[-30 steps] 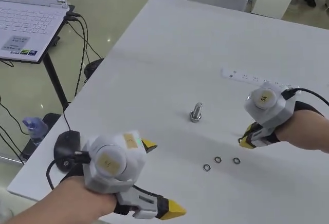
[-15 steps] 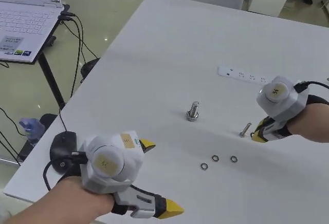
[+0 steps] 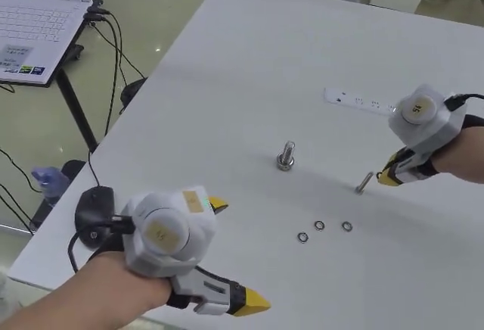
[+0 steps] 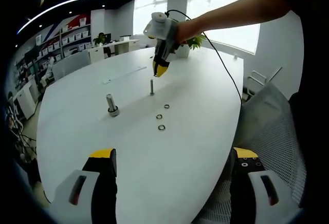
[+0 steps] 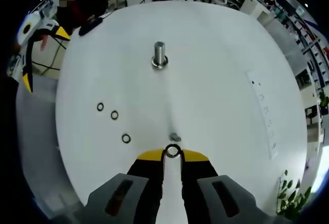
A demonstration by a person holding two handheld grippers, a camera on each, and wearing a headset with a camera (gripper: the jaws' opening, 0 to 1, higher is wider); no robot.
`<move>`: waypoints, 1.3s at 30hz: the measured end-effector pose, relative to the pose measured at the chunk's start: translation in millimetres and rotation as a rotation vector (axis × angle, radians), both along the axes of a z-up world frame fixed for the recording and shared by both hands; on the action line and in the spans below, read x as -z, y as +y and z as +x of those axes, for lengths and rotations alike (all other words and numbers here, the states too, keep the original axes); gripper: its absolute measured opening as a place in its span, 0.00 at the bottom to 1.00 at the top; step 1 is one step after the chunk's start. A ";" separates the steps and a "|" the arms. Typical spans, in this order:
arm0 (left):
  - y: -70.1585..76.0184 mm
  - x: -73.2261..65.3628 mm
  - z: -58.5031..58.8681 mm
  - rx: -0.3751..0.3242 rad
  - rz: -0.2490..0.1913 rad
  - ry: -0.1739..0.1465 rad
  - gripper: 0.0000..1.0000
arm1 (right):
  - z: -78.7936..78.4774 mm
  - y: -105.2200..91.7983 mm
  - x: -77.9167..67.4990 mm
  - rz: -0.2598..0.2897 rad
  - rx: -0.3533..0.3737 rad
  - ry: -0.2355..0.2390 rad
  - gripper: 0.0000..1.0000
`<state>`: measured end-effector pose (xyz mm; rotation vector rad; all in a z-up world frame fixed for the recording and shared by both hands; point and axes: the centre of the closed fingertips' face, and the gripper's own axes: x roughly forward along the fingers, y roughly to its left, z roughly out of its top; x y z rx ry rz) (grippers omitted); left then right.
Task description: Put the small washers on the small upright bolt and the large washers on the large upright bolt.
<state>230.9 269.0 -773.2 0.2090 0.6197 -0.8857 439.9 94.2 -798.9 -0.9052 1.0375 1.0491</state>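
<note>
Head view: left gripper [image 3: 234,254] over the near left corner of the table [image 3: 227,80], lying roughly level, claws spread wide, forearm cut off by the frame. Right gripper [image 3: 389,177] near the right edge, tipped downward, tips just above the small bolt [image 3: 364,183]. Tips too small here to tell what is pinched. Large bolt [image 3: 286,156] upright mid-table. Three loose washers [image 3: 319,225] in a row between it and the near edge.

Left gripper view: claws far apart, nothing between them. Both bolts upright, the small one right under the right gripper's tips.

Right gripper view: claws nearly together, clamped on a washer [image 5: 172,151]. Small bolt seen end-on just beyond it, blurred. Touching or apart, impossible to tell.
</note>
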 end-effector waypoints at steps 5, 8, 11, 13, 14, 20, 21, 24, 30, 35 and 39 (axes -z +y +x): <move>1.7 3.2 -1.2 0.006 0.016 0.009 0.90 | 3.3 4.8 3.9 0.012 0.002 0.003 0.13; 1.8 3.2 -1.0 0.001 0.009 0.011 0.91 | 4.0 4.9 8.3 0.000 -0.005 0.003 0.13; 2.6 3.3 -0.4 -0.005 0.009 0.012 0.91 | 5.7 6.0 9.3 0.004 0.000 0.004 0.13; 2.4 3.4 -0.3 -0.008 0.005 0.015 0.91 | 7.1 7.6 10.0 0.007 0.000 0.005 0.13; 2.2 3.6 -0.4 -0.007 0.004 0.015 0.91 | 7.8 8.1 10.8 0.006 -0.002 0.006 0.13; 1.5 4.8 -0.4 -0.008 0.005 0.025 0.90 | 9.1 6.7 15.5 -0.009 -0.003 0.016 0.13; 1.6 5.1 -0.1 -0.009 0.003 0.027 0.90 | 9.1 6.7 15.8 -0.009 -0.005 0.017 0.13; 2.4 5.2 1.0 -0.010 0.003 0.028 0.89 | 10.2 6.2 17.2 -0.012 -0.004 0.018 0.13; 2.7 4.4 3.0 -0.008 0.002 0.029 0.89 | 12.1 5.4 20.6 -0.019 -0.007 0.024 0.13; 2.1 4.7 3.8 -0.006 0.000 0.032 0.88 | 12.1 5.1 25.1 -0.027 -0.012 0.028 0.13; 0.4 5.3 3.7 0.000 -0.003 0.031 0.87 | 12.2 4.8 28.4 -0.032 -0.016 0.032 0.13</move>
